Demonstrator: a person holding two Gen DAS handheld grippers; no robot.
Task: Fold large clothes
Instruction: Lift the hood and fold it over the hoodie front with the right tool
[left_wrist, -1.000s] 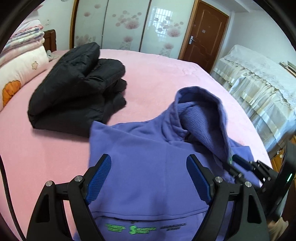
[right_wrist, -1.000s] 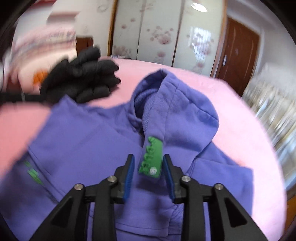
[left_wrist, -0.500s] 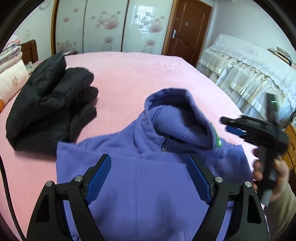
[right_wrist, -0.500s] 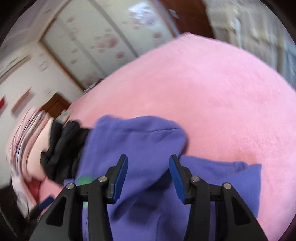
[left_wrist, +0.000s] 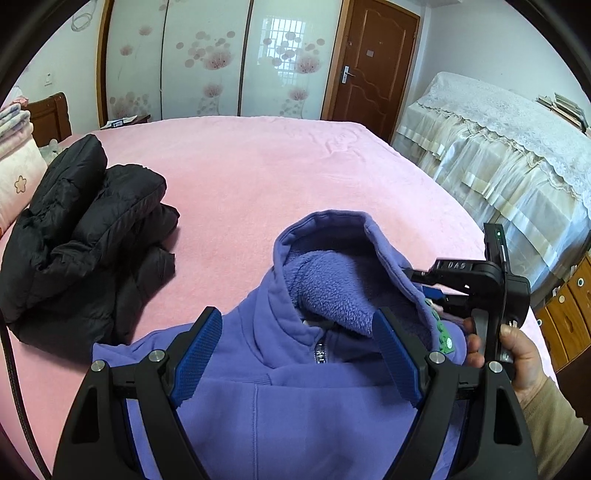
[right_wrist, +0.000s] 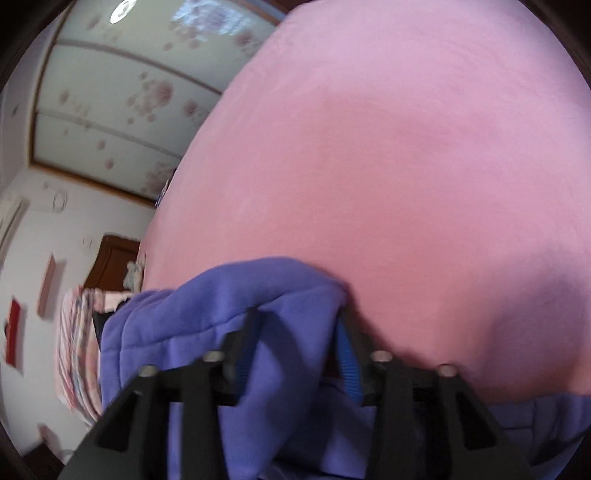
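Purple hoodie (left_wrist: 295, 398) lies face up at near edge of pink bed (left_wrist: 280, 173), hood toward far side. Left gripper (left_wrist: 295, 350) hovers over chest, jaws wide, nothing betw. them. Right gripper (right_wrist: 295, 354), jaws just closing, pinches hood's right edge (fabric bunched betw. the pads). Black jacket (left_wrist: 85, 236) sits folded at left.

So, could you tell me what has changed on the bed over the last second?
The right gripper rolled sideways, swung to the hood's right edge and has just been closing; hood fabric now sits between its jaws. The left gripper stayed open above the purple hoodie. The black jacket stayed put.
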